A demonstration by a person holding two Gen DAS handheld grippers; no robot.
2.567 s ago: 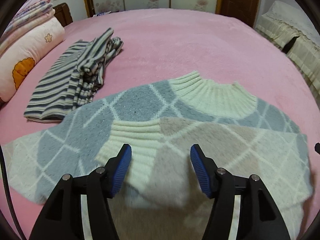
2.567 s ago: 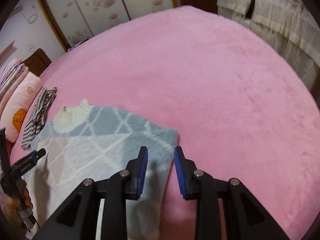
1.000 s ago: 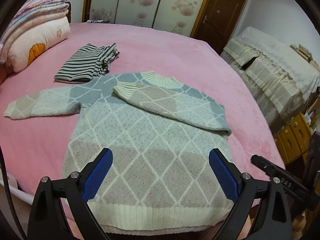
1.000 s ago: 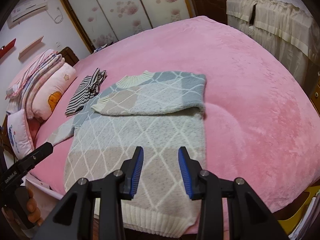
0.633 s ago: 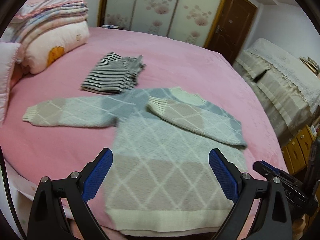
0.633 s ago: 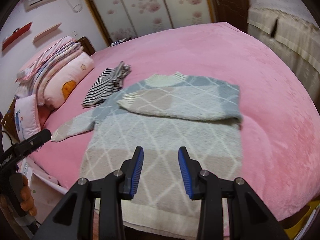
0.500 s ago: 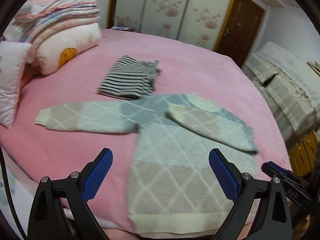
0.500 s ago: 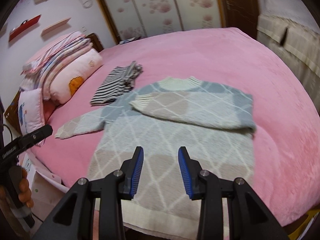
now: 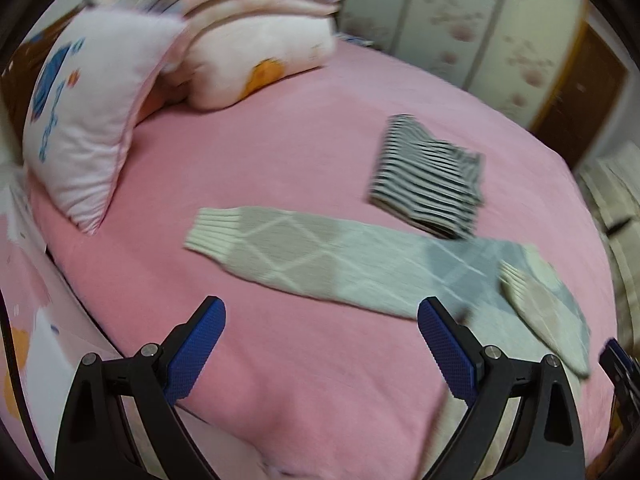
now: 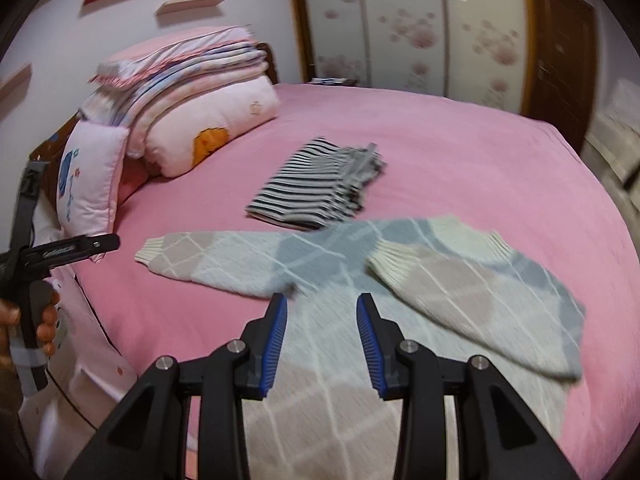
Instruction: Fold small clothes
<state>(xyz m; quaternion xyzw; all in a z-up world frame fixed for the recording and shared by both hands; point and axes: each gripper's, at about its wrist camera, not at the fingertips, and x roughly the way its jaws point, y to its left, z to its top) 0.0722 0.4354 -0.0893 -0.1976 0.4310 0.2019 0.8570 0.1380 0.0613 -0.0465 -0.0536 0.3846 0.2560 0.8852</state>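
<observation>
1. Bed (image 10: 440, 148) under a fuzzy pink cover; padded pillows (image 10: 208, 128) at 10 o'clock.
2. Knit diamond-pattern sweater (image 10: 320, 264) lies flat at centre, one ribbed-cuff sleeve folded across, beside a folded striped top (image 10: 316, 184).
3. Left gripper (image 9: 322, 344) gapes wide, empty; right gripper (image 10: 322, 320) partly open, empty.
4. Writing on a pillow is unreadable.

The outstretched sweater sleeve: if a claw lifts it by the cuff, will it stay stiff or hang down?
The sleeve will probably hang limp: it is soft knit and lies flat on the pink bedspread. The ribbed cuff looks thicker, so likely easy to pinch. The sweater body may drag along.
</observation>
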